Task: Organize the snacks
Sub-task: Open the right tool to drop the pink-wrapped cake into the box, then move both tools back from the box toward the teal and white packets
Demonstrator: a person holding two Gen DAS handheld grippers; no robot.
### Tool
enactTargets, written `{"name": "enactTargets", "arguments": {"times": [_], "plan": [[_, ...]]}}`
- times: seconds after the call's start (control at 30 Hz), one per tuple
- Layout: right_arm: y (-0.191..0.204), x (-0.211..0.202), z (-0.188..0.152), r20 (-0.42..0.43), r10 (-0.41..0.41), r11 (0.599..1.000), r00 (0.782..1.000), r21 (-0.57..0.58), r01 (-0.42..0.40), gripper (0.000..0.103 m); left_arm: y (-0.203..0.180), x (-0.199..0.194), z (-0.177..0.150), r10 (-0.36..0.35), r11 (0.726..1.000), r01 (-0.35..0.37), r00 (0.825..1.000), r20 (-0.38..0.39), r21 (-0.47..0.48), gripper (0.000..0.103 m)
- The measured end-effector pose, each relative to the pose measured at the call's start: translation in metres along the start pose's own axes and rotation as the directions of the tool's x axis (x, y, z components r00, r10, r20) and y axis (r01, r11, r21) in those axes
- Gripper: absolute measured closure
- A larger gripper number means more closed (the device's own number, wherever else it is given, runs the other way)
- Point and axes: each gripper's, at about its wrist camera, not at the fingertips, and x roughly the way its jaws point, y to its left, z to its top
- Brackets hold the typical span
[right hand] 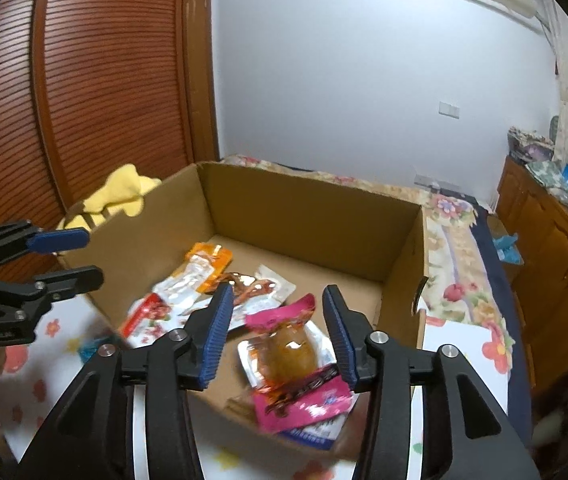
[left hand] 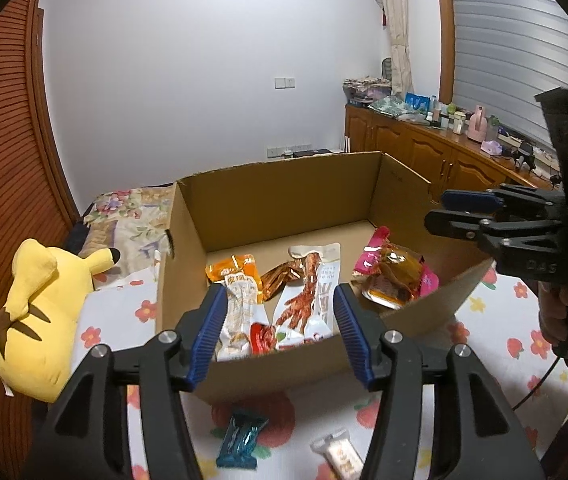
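From your left wrist camera, your left gripper (left hand: pixel 279 316) has its blue pads spread apart with nothing between them, just hanging over the near wall of the cardboard box (left hand: pixel 267 196), which sits on the flowery bedsheet (left hand: pixel 524 320). Inside, the chicken-foot packet (left hand: pixel 308 300) lies with its long axis running away from you, toes toward the near wall; there's lettering down its right edge but you can't really read it. Left of it is an orange-and-white packet (left hand: pixel 239 300) with Chinese characters, also lying lengthwise front to back, and a pink packet (left hand: pixel 396 276) with a brown snack on top leans in the right corner. Two small wrapped snacks are still out on the sheet, a blue one (left hand: pixel 243 440) and a white one (left hand: pixel 340 458). The yellow plush (left hand: pixel 39 312) sits left of the box. Your right gripper (left hand: pixel 444 210) pokes in from the right, jaws apart and empty. From the right wrist camera, your right gripper (right hand: pixel 273 320) is likewise open, nothing pinched, over the pink packet (right hand: pixel 304 400) in the near corner, whose dark print is too blurred to read. The left gripper (right hand: pixel 71 256) shows at the left edge, open too.
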Motion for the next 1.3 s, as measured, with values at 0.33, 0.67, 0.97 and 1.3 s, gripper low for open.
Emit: {"name": "enactTargets", "arguments": {"times": [0.33,0.67,0.97,1.3], "plan": [[0.046,-0.052,-0.020,0.034,0.040,0.999,0.999,0.008,-0.040,0.035,0.005,-0.036,-0.046,0.019,1.000,-0.019,0.999,-0.026,-0.015,0.039],[0.087,-0.054,-0.060,-0.017,0.059,0.998,0.998,0.027,-0.058,0.023,0.019,-0.035,-0.095,0.033,0.999,-0.036,0.994,-0.108,-0.024,0.037],[0.111,-0.025,-0.083,-0.104,0.110,0.993,0.988,0.052,-0.105,0.023,0.032,-0.013,-0.113,0.031,0.999,-0.035,0.986,-0.163,-0.026,0.037],[0.128,0.024,-0.100,-0.211,0.158,0.986,0.964,0.081,-0.144,0.036,0.044,0.015,-0.115,0.020,1.000,-0.023,0.978,-0.206,-0.011,0.037]]}}
